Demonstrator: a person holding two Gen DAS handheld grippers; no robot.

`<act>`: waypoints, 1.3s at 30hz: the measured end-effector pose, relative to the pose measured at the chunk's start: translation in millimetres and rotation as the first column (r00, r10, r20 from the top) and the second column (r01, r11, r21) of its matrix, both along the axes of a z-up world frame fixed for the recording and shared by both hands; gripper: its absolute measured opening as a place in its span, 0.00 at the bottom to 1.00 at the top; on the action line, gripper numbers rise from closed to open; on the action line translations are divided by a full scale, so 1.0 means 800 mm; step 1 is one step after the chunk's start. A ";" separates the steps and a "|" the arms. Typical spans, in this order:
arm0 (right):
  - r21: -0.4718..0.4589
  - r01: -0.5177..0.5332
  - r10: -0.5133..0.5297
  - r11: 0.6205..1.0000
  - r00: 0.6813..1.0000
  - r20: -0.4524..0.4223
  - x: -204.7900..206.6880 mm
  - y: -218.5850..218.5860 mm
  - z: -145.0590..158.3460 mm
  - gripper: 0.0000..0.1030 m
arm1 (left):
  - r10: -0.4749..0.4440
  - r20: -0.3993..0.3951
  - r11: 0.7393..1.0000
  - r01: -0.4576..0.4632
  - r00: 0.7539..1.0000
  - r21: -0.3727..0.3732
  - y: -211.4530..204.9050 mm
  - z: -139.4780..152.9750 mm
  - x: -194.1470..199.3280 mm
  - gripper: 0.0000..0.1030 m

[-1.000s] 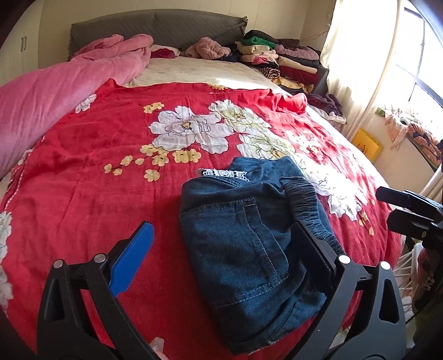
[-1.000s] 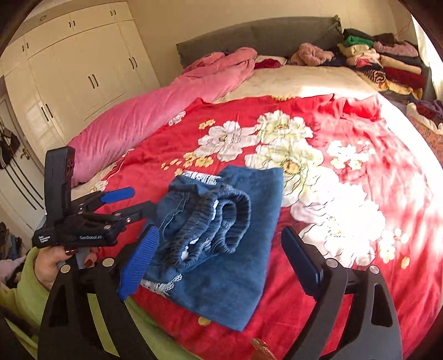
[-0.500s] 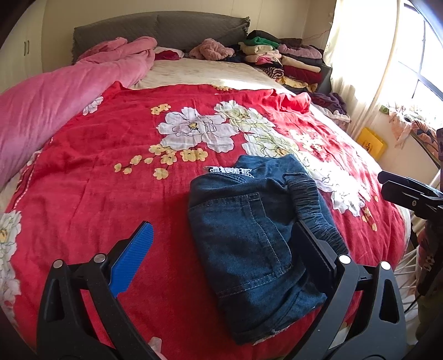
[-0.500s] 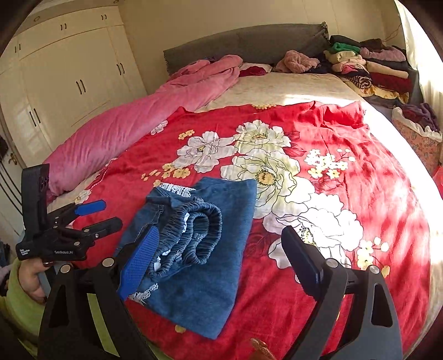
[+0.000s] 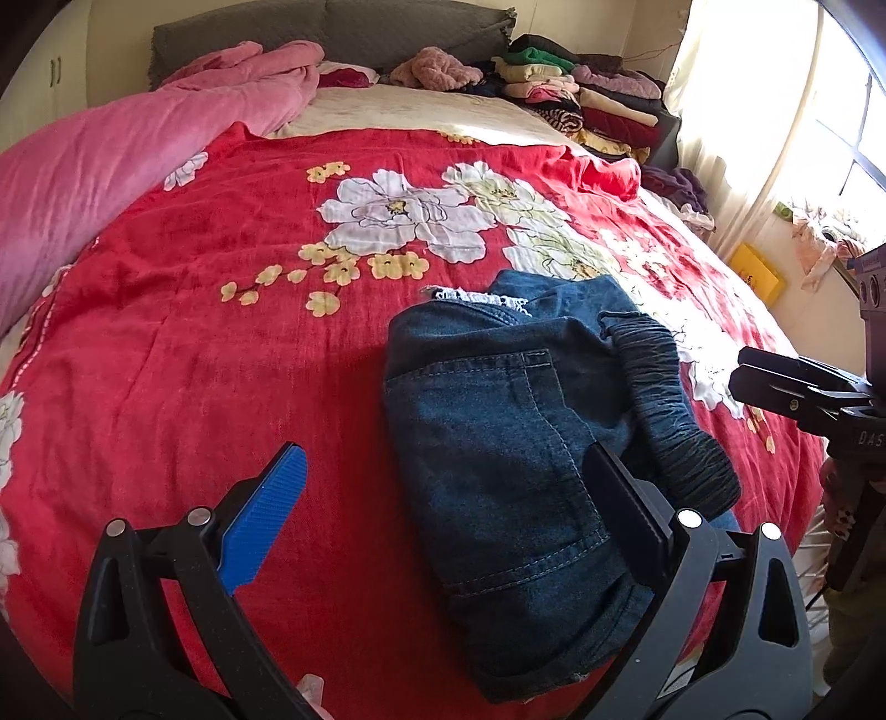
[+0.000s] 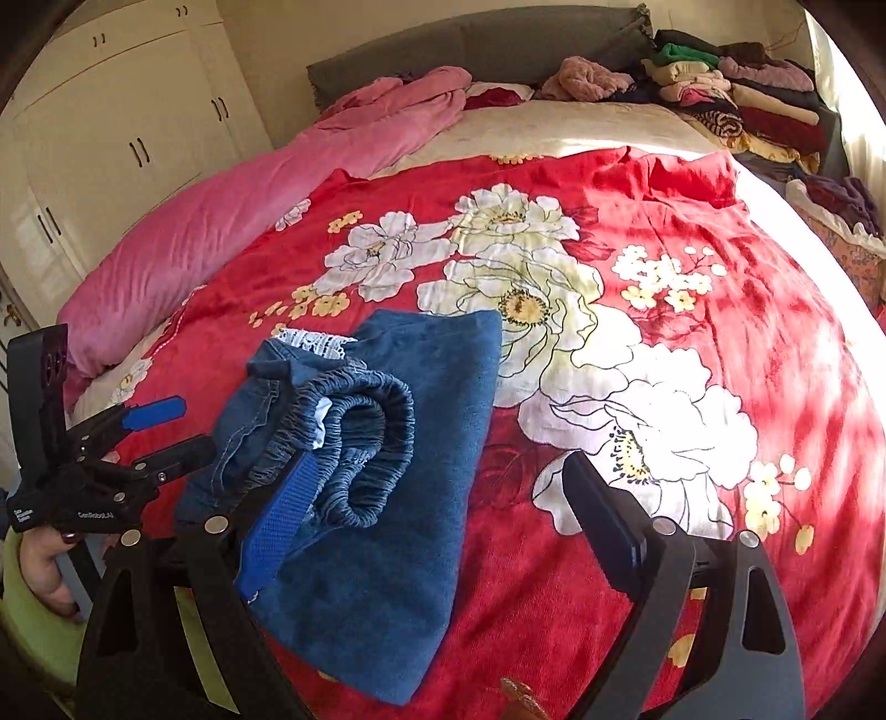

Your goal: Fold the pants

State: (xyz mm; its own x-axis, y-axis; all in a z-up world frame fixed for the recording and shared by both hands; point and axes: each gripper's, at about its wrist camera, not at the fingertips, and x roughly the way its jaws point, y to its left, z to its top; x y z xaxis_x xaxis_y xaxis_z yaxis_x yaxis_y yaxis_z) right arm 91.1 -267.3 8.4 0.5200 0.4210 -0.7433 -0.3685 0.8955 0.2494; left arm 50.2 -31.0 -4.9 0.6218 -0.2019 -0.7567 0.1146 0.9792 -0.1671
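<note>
Blue denim pants (image 5: 515,421) lie folded into a compact bundle on the red floral bedspread (image 5: 221,343), elastic waistband on the right side. They also show in the right wrist view (image 6: 382,459), waistband curled on top. My left gripper (image 5: 448,509) is open and empty, held above the near edge of the bundle. My right gripper (image 6: 443,509) is open and empty, held just above the bundle's near right side. Each gripper also appears in the other view: the right one (image 5: 797,387) at the bed's right edge, the left one (image 6: 160,426) at the left, both open.
A pink duvet (image 5: 111,160) lies along the left side of the bed. Stacks of folded clothes (image 5: 576,94) sit at the far right by the grey headboard (image 5: 332,27). White wardrobes (image 6: 111,144) stand left; a window with curtain (image 5: 775,111) is right.
Both grippers have drawn back from the pants, so the bundle sits farther off and more of the bed shows. The pants have not moved.
</note>
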 end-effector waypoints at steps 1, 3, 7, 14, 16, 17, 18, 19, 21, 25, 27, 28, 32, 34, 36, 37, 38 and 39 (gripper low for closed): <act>0.004 0.003 -0.003 1.000 1.000 -0.018 0.004 0.001 -0.005 0.87 | 0.001 -0.006 1.000 -0.001 1.000 -0.003 0.000 -0.002 0.001 0.91; 0.002 0.008 -0.007 1.000 0.999 -0.049 0.012 0.003 -0.015 0.87 | 0.007 -0.027 1.000 -0.007 1.000 -0.005 0.001 -0.009 0.006 0.91; -0.009 -0.017 0.016 1.000 0.997 -0.079 0.022 0.011 -0.030 0.87 | 0.002 -0.054 1.000 -0.002 0.999 -0.003 -0.003 -0.019 0.014 0.91; 0.030 -0.036 0.039 0.999 0.993 -0.114 0.038 0.017 -0.048 0.78 | -0.005 -0.089 0.999 0.002 0.996 -0.034 -0.005 -0.031 0.027 0.91; 0.043 -0.062 0.067 0.997 0.992 -0.110 0.040 0.022 -0.049 0.69 | -0.008 -0.094 0.999 0.004 0.996 -0.040 -0.006 -0.033 0.030 0.91; 0.050 -0.076 0.081 0.996 0.991 -0.109 0.041 0.026 -0.049 0.64 | -0.009 -0.096 0.999 0.005 0.995 -0.046 -0.006 -0.034 0.031 0.91; 0.051 -0.088 0.093 0.995 0.990 -0.107 0.042 0.029 -0.049 0.63 | -0.011 -0.096 0.999 0.007 0.995 -0.051 -0.007 -0.034 0.033 0.91; 0.053 -0.101 0.106 0.994 0.989 -0.103 0.043 0.033 -0.049 0.59 | -0.014 -0.096 0.999 0.009 0.995 -0.053 -0.008 -0.034 0.035 0.91; 0.060 -0.126 0.131 0.990 0.986 -0.100 0.045 0.039 -0.051 0.55 | -0.022 -0.094 0.998 0.017 0.995 -0.053 -0.011 -0.034 0.037 0.91; 0.061 -0.162 0.167 0.985 0.983 -0.071 0.043 0.046 -0.051 0.46 | -0.050 -0.080 0.997 0.046 0.995 -0.058 -0.021 -0.035 0.040 0.90; 0.062 -0.173 0.177 0.983 0.982 -0.063 0.042 0.047 -0.051 0.41 | -0.071 -0.074 0.996 0.066 0.995 -0.063 -0.026 -0.035 0.040 0.72; 0.062 -0.177 0.181 0.982 0.982 -0.063 0.041 0.047 -0.051 0.37 | -0.078 -0.071 0.996 0.074 0.994 -0.055 -0.029 -0.034 0.040 0.69; 0.035 -0.196 0.197 0.980 0.980 -0.034 0.037 0.052 -0.044 0.20 | -0.100 -0.049 0.995 0.099 0.994 -0.013 -0.040 -0.029 0.037 0.50; 0.036 -0.191 0.192 0.981 0.981 -0.013 0.035 0.052 -0.037 0.11 | -0.099 -0.038 0.995 0.099 0.994 -0.013 -0.038 -0.024 0.036 0.39; 0.053 -0.196 0.197 0.979 0.980 0.002 0.035 0.051 -0.029 0.11 | -0.100 -0.022 0.995 0.100 0.995 -0.016 -0.036 -0.018 0.035 0.27; 0.056 -0.200 0.199 0.978 0.980 0.010 0.035 0.052 -0.024 0.11 | -0.101 -0.014 0.995 0.101 0.995 -0.017 -0.035 -0.014 0.034 0.25; 0.061 -0.202 0.201 0.977 0.979 0.019 0.036 0.052 -0.019 0.10 | -0.102 -0.006 0.994 0.102 0.995 -0.027 -0.034 -0.009 0.036 0.23; 0.067 -0.207 0.206 0.976 0.978 0.027 0.037 0.054 -0.014 0.10 | -0.103 0.000 0.994 0.103 0.995 -0.035 -0.032 -0.005 0.037 0.22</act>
State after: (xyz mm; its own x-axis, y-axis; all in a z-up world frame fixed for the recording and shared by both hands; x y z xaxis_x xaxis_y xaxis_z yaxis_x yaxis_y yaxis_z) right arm 120.8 -224.0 -2.7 0.4309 0.5711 -0.6986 -0.5493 0.7803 0.2991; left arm 80.1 -56.8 -9.1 0.5947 -0.2906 -0.7496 0.2138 0.9560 -0.2010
